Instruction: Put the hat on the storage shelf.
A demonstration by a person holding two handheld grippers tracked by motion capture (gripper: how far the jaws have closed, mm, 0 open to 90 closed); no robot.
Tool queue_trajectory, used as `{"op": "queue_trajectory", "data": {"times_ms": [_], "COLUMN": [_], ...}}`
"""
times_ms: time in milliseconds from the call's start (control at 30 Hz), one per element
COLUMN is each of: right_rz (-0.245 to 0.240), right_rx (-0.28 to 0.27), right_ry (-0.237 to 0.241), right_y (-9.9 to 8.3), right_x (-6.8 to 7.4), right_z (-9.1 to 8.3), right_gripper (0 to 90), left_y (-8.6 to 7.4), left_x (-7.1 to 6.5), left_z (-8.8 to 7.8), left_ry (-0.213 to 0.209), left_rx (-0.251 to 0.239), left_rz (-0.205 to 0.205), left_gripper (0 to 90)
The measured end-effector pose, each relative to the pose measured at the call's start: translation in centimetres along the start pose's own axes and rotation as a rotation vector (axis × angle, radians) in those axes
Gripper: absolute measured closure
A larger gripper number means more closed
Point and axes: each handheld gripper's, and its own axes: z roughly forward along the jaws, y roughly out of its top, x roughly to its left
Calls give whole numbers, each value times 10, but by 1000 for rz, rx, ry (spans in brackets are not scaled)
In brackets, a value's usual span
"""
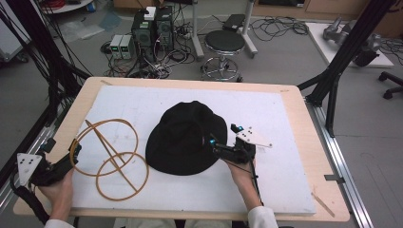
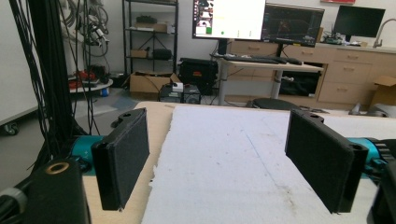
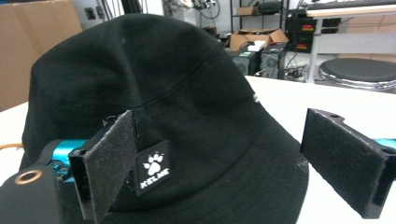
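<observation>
Black hat [image 1: 185, 138] lies right before the open right tool [image 1: 215, 146]

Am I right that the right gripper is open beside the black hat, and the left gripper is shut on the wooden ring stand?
Not quite. The left gripper is open, its fingers spread over bare white mat, as the left gripper view shows. The right gripper is indeed open beside the black hat.
</observation>
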Motion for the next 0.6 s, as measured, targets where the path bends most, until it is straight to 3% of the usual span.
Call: {"op": "queue_trajectory", "data": {"times_ms": [600], "right_rz": [-29], "right_rx": [74], "right_ry": [100], "right_y": [-5], "right_x": [15], "right_z": [26], "right_gripper": [105], "left_y": [-1], "left_x": [1], "left_z": [-1], "left_ry": [-3], "left_rx": [2], "left_rz": [-8], "left_gripper": [221]}}
